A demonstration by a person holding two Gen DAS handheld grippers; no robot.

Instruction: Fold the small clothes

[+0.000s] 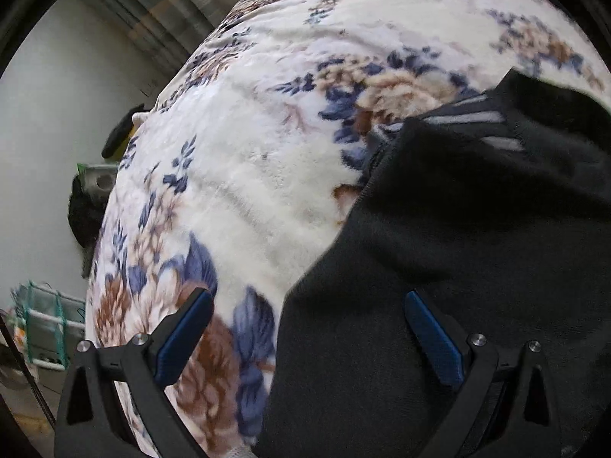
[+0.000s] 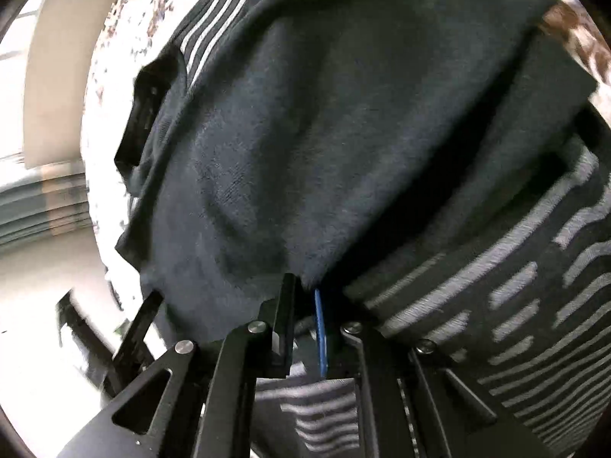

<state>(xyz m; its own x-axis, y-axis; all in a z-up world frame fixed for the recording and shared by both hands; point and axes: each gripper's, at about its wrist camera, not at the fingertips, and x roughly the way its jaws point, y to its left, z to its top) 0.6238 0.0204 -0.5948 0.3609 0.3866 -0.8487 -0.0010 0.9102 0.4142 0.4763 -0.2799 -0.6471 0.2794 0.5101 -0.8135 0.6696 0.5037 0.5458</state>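
Between wide-spread fingers, left gripper (image 1: 307, 334) is holding nothing; dark garment (image 1: 439, 248) is lying under its right finger, stretching ahead-right over the floral blanket (image 1: 236, 175).
Right gripper (image 2: 305, 305) is apparently pinching the garment's near hem, cloth running ahead.

Brightness: soft daylight, even over the cream plush blanket with blue and brown flowers (image 1: 244, 175); no hard shadows on it.
Dark areas: the black knit garment with grey stripes (image 2: 343, 122) swallows detail; a deep shadow sits in its fold in the right wrist view.
Glare: the pale floor and wall at the left of the right wrist view are blown out white.
Blur: the blanket's far edge is smeared in both views; the green wire rack (image 1: 42, 328) is soft.
Distortion: strong fisheye bulge, black lens ring at the corners.
Sharpest: the blue ribbed pads (image 1: 183, 339).
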